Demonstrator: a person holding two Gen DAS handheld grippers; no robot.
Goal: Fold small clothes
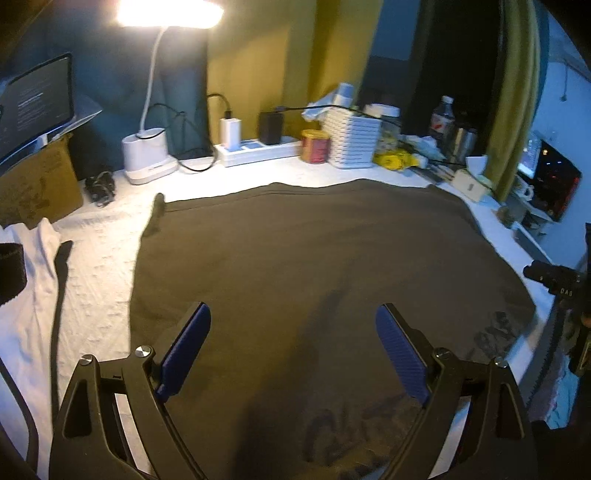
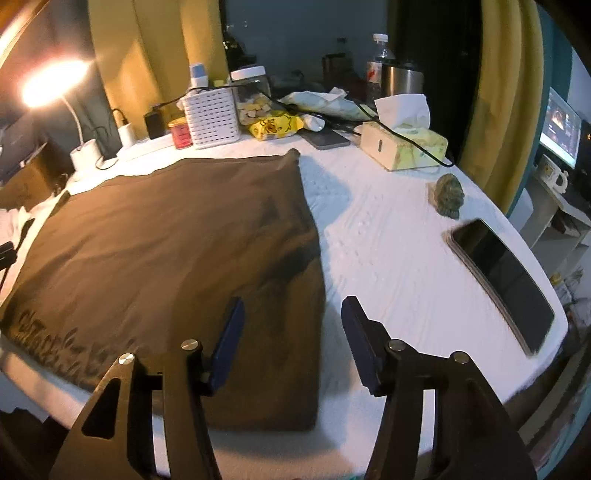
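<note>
White-covered table (image 2: 388,229) under a lit lamp (image 1: 170,13) bears a brown garment (image 1: 314,251); both tools gape empty.

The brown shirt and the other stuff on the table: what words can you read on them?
"DAS": on the black device at the right edge of the left wrist view.
Brown shirt: dark print, too blurred to read.
Monitor: text too small.
Red can: label unreadable.
</note>
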